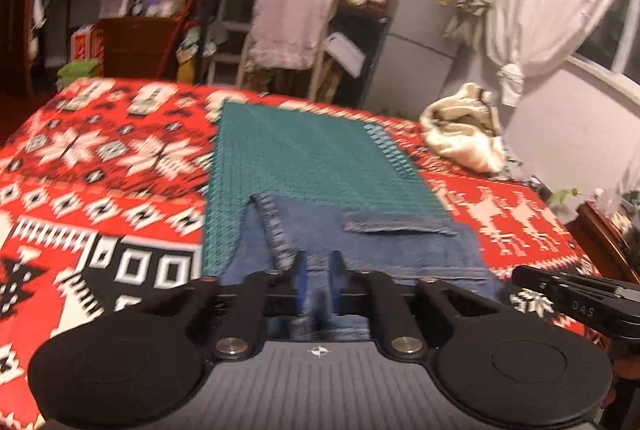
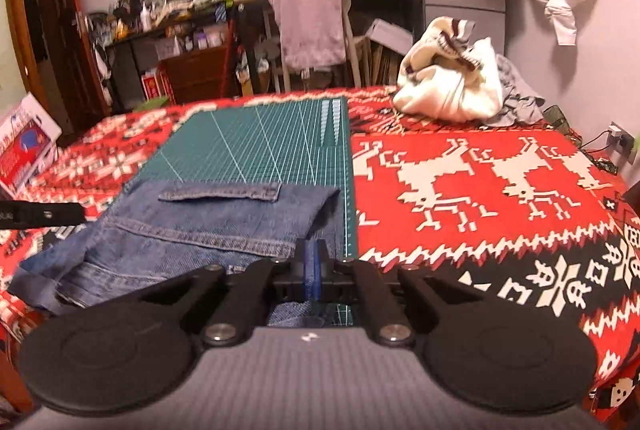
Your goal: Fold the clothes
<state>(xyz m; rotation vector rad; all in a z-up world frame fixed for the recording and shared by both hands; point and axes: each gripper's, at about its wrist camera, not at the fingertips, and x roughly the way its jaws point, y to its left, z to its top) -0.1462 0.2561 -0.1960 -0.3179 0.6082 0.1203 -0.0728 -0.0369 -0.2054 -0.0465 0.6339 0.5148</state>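
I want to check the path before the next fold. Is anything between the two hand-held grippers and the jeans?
Nothing visible. The left hand-held gripper has denim of the jeans between its fingers. The right hand-held gripper, fingers nearly together, sits at their edge on the mat.

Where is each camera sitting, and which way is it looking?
Left wrist: rides on the left gripper, facing forward across the bed at the denim garment on the green cutting mat; the right gripper pokes in from the right.
Right wrist: rides on the right gripper, facing the same way from further right; the left gripper's tip shows at the left edge.
Both show the denim, mat, red patterned blanket and white clothes pile.
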